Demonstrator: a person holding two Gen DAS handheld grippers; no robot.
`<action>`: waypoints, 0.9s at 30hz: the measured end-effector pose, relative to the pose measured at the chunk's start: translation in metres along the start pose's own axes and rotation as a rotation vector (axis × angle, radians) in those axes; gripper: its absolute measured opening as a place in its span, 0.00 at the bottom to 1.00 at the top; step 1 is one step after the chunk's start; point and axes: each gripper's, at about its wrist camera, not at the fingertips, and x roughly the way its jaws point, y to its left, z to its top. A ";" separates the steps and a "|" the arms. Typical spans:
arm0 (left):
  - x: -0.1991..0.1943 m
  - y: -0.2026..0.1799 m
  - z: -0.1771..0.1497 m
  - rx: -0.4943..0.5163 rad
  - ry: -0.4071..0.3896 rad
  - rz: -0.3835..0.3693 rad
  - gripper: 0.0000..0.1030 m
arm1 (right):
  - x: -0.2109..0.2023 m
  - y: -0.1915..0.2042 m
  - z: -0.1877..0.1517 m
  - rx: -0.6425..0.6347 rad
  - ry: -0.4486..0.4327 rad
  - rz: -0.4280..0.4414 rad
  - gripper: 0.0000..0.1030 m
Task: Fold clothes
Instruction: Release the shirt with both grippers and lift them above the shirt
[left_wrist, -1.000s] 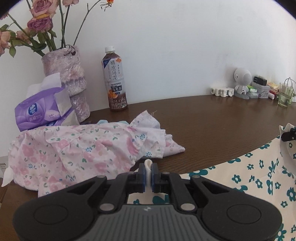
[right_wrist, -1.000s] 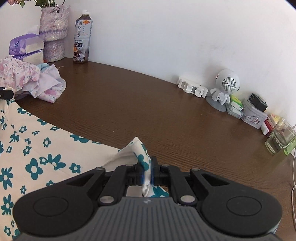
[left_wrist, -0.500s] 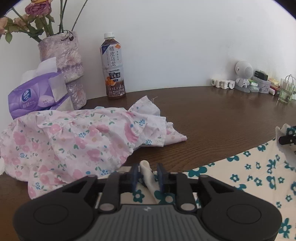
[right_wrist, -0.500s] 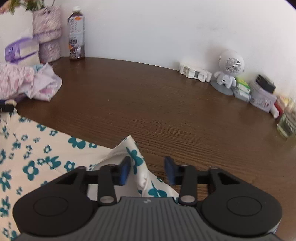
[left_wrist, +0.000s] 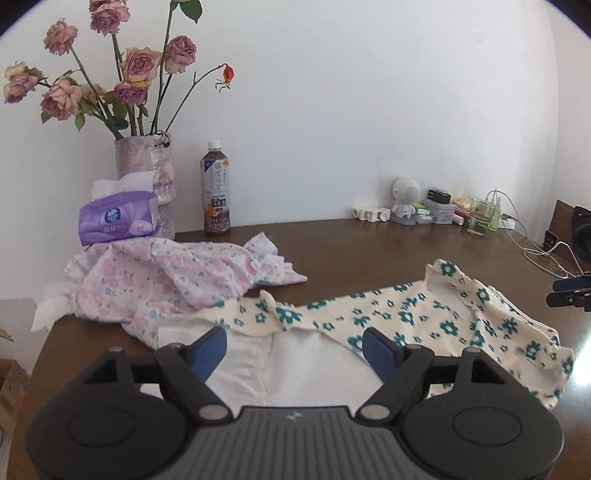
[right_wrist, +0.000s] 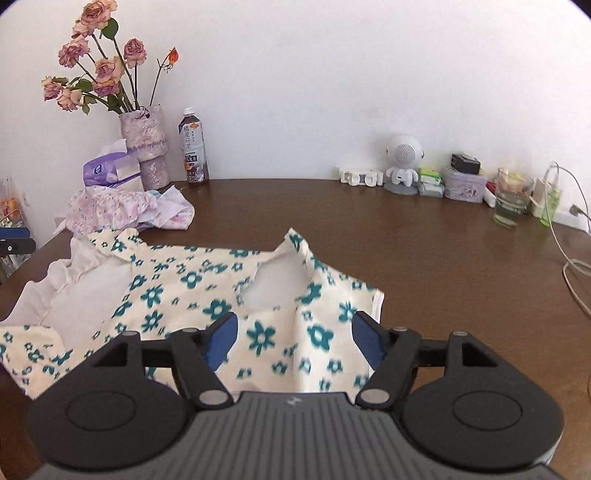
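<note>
Left wrist view: left gripper (left_wrist: 295, 343) wide, empty; right gripper (right_wrist: 293, 338) likewise, above teal-flower garment (right_wrist: 192, 291). Regrip edges evenly, avoid bunching.

We see a garment (right_wrist: 177, 280) lying on the table (right_wrist: 424, 243); behind it to the left a heap of clothes (right_wrist: 122, 210), with vase (right_wrist: 146, 147) and bottle (right_wrist: 194, 147) beyond.
</note>
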 end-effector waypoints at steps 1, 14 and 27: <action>-0.005 -0.002 -0.009 -0.015 0.007 -0.004 0.78 | -0.004 0.002 -0.011 0.022 0.002 -0.007 0.68; -0.033 -0.009 -0.094 -0.130 0.098 0.042 0.78 | -0.005 0.041 -0.084 0.124 -0.017 -0.072 0.67; -0.031 -0.012 -0.105 -0.148 0.136 0.067 0.78 | 0.002 0.043 -0.097 0.109 -0.002 -0.119 0.53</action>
